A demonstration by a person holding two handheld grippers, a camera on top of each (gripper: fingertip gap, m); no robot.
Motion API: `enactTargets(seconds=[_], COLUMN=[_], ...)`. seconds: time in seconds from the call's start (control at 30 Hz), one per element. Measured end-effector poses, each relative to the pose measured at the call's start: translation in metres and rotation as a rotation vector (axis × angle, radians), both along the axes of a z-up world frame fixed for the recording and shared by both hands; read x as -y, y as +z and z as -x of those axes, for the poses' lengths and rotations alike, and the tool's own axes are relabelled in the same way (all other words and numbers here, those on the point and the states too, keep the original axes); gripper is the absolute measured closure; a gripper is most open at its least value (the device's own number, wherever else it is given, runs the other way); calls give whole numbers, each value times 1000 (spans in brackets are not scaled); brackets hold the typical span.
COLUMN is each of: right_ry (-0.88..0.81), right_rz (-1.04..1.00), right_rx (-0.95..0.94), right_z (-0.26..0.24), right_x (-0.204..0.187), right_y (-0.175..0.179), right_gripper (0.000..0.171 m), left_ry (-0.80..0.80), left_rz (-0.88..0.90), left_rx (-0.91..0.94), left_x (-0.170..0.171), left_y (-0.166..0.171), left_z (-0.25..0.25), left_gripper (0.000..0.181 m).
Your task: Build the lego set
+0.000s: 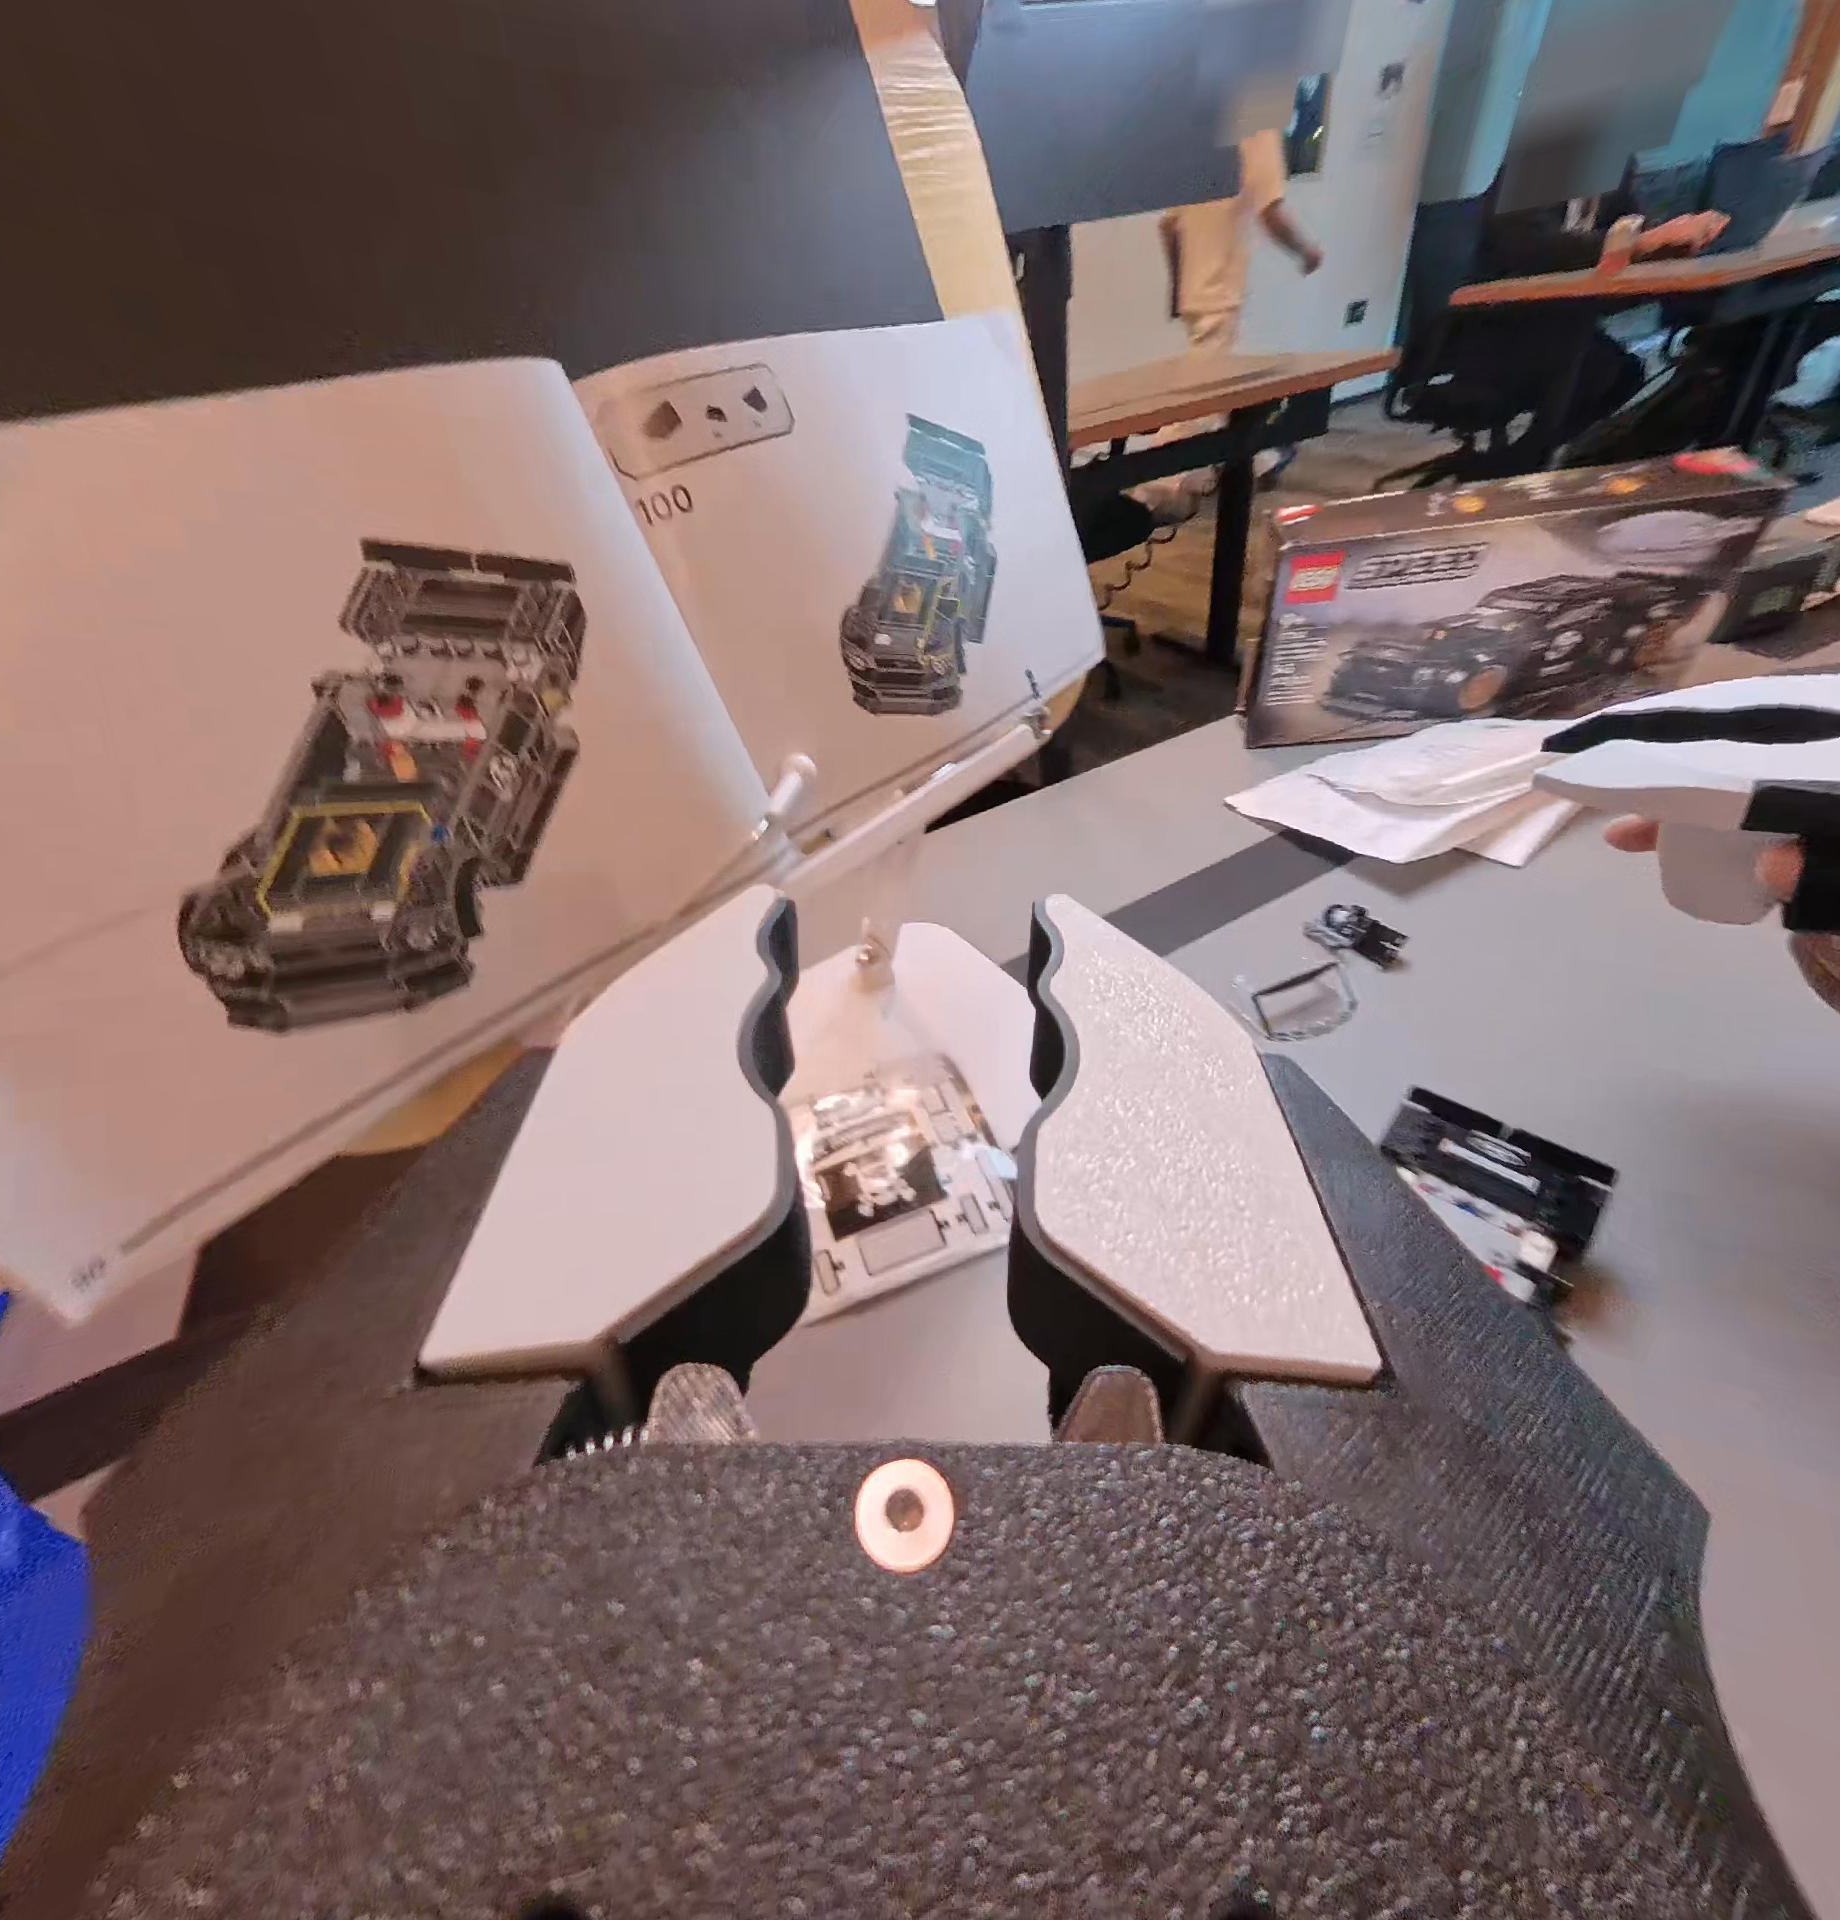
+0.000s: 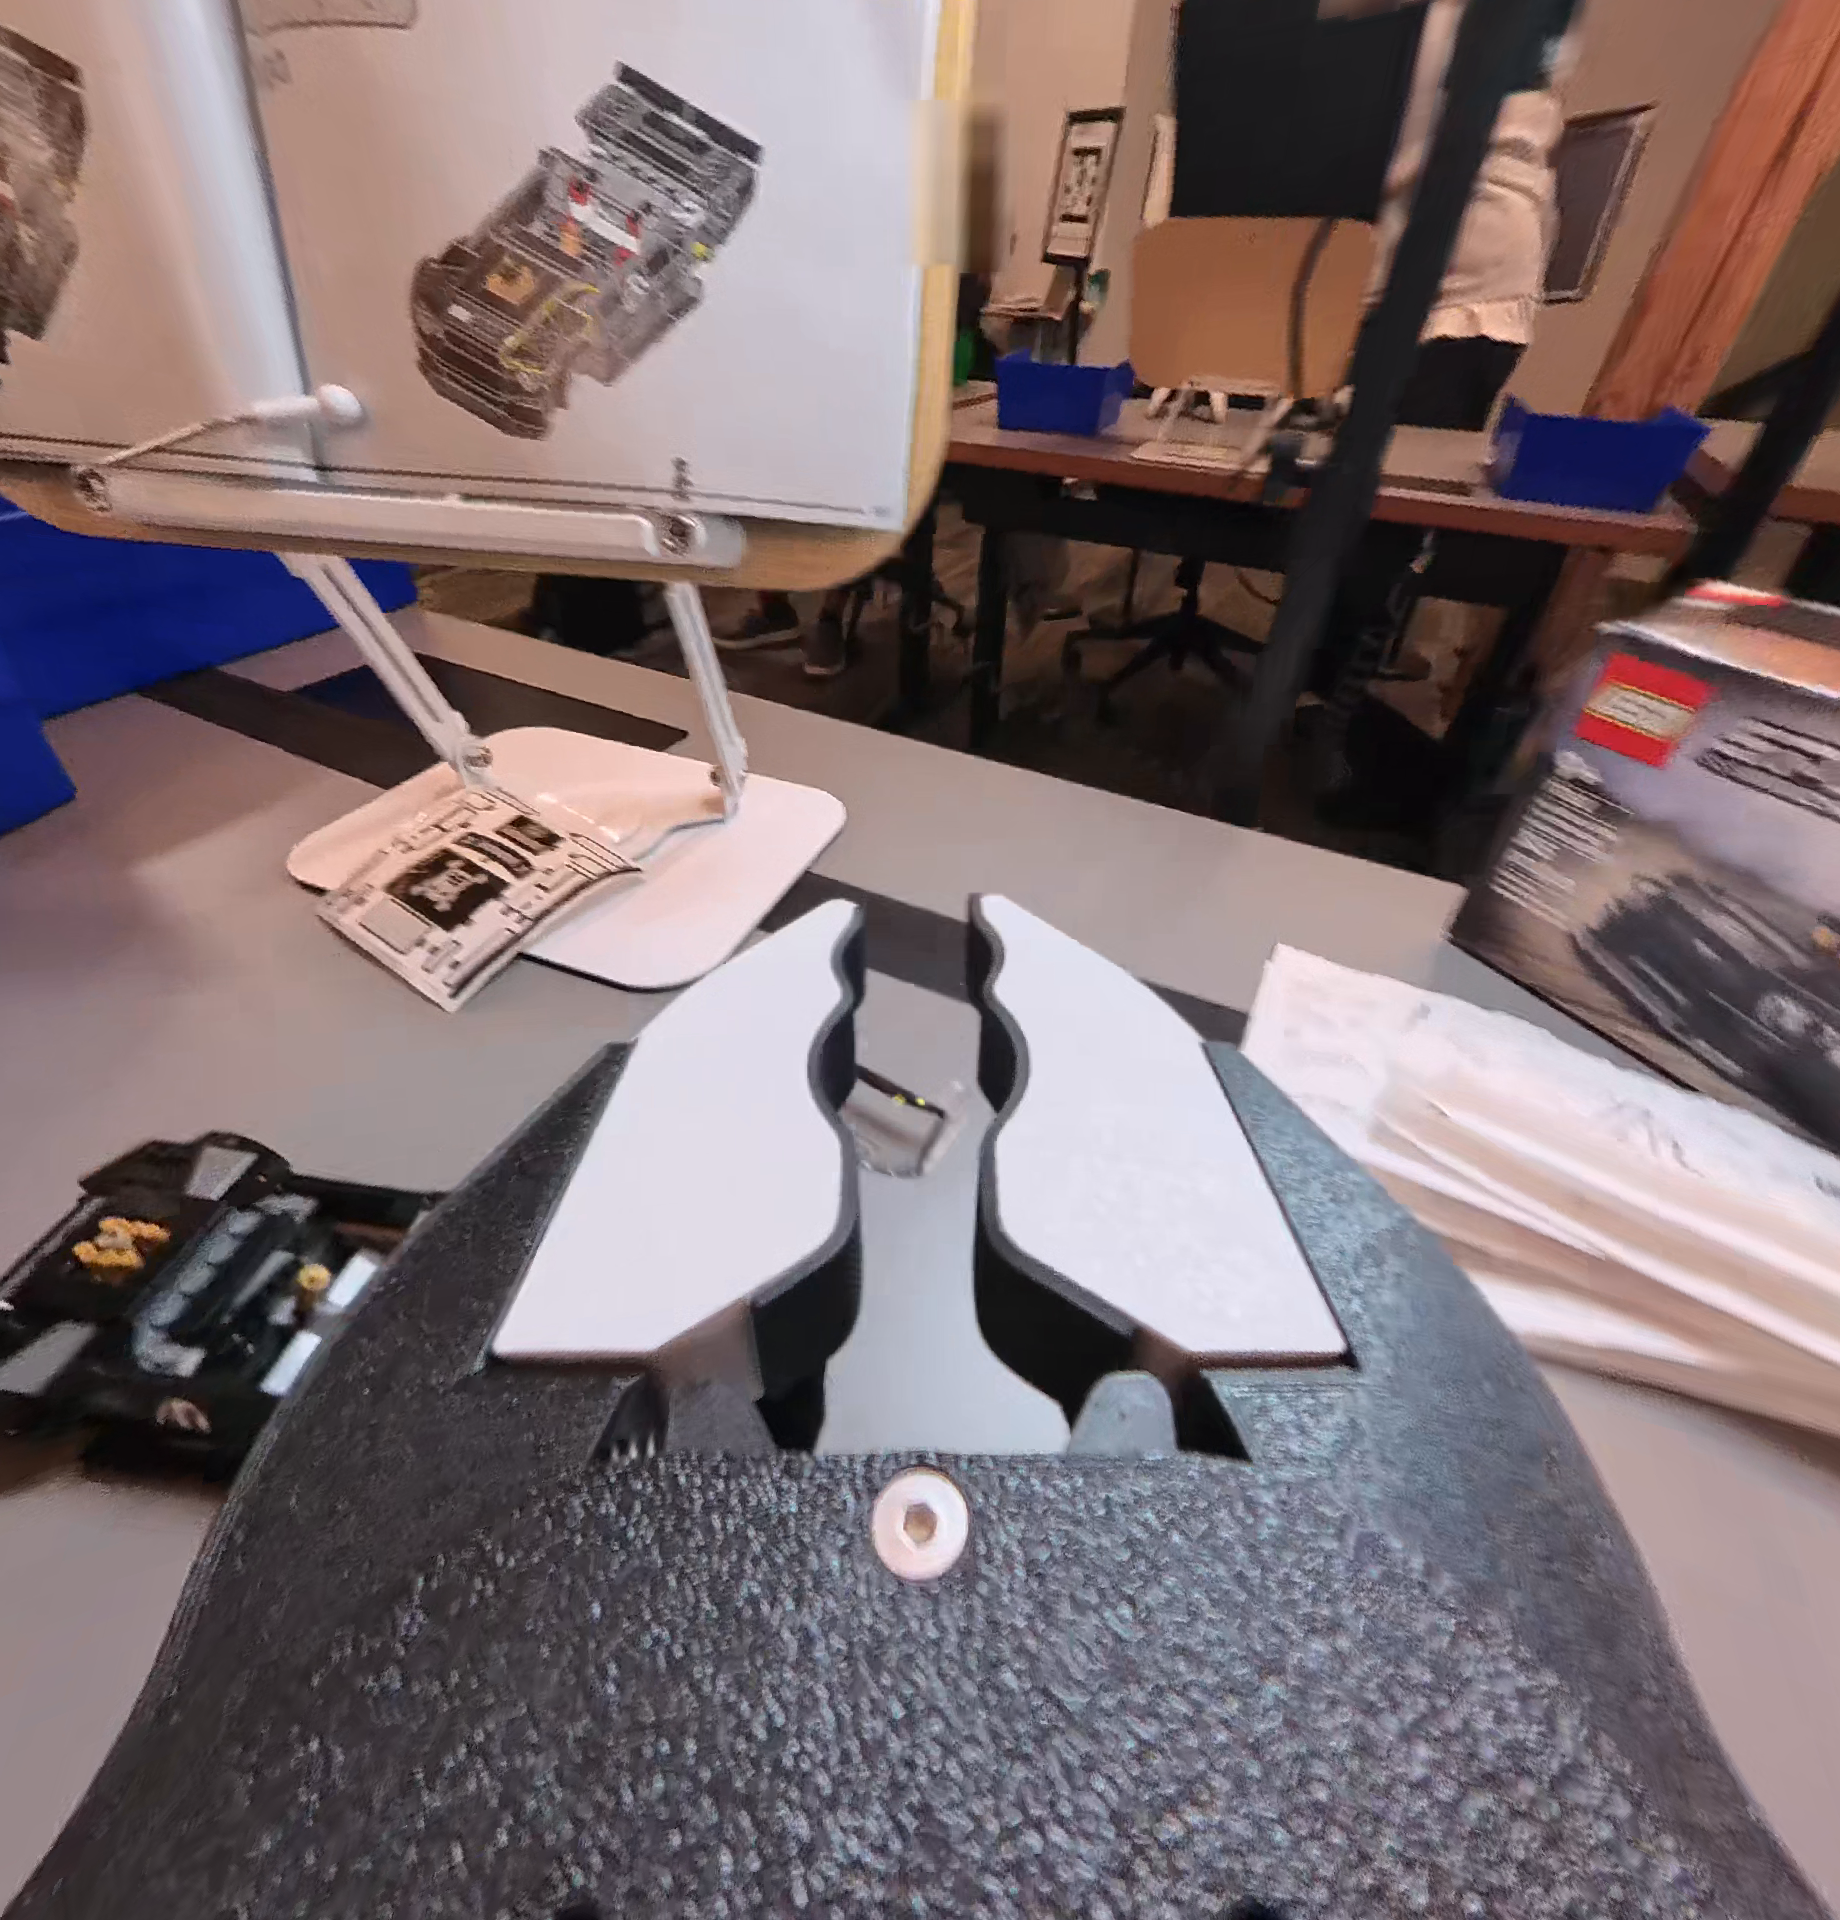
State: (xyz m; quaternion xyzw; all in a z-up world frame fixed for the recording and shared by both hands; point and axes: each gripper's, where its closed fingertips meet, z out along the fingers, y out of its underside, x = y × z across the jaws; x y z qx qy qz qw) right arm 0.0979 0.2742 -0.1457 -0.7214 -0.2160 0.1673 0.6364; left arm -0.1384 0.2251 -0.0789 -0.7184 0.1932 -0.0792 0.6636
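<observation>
A partly built black Lego car (image 1: pixel 1498 1184) lies on the grey table (image 1: pixel 1674 1091), to the right of my left gripper (image 1: pixel 911 925). That gripper is open and empty above a sticker sheet (image 1: pixel 895 1164). A clear windscreen piece (image 1: pixel 1300 997) and a small black piece (image 1: pixel 1357 930) lie farther off. My right gripper (image 2: pixel 918 909) is open with a narrow gap and holds nothing; the clear piece (image 2: pixel 895 1127) shows on the table between its fingers. The car (image 2: pixel 168 1288) is to its left. A hand holds the right gripper (image 1: pixel 1544 764) above the table.
The open instruction booklet (image 1: pixel 376 727) rests on a white stand whose base (image 2: pixel 687 862) is on the table. The Lego box (image 1: pixel 1498 603) and a pile of white paper bags (image 2: pixel 1518 1174) sit at the right. Blue bins (image 2: pixel 1061 390) stand on a desk behind. Left tips to right tips: about 25 cm.
</observation>
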Motion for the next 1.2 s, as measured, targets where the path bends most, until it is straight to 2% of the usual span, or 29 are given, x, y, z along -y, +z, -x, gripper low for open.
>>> enactTargets(seconds=[0.07,0.17,0.4,0.5,0.6,0.73,0.87,1.03,1.2], right_ry=[29,64,64,55,57,12,-40,2,2], right_rz=[0,-4,-22,1,45,41,-53,-66,-42], right_rx=[4,-2,56,60,48,2,-46,-5,-23], right_z=[21,51,98,109,118,122,121,131,135], right_x=[-11,-31,-86,-108,-126,-132,-124,-120,-128], right_y=[9,25,51,54,53,57,69,69,65], right_gripper=[143,138,126,109,93,93,102,96,88], left_ry=[17,36,91,90,78,88,108,150,162], left_rz=[29,70,156,157,152,132,106,56,72], left_rx=[-32,-102,-253,-286,-332,-447,-546,-763,-816], left_x=[-17,-39,-74,-77,-76,-77,-78,-77,-80], left_y=[3,3,-19,-20,-19,-22,-25,-32,-36], left_z=[-1,-2,13,17,17,18,21,29,33], left_gripper=[137,135,133,139,136,135,141,158,169])
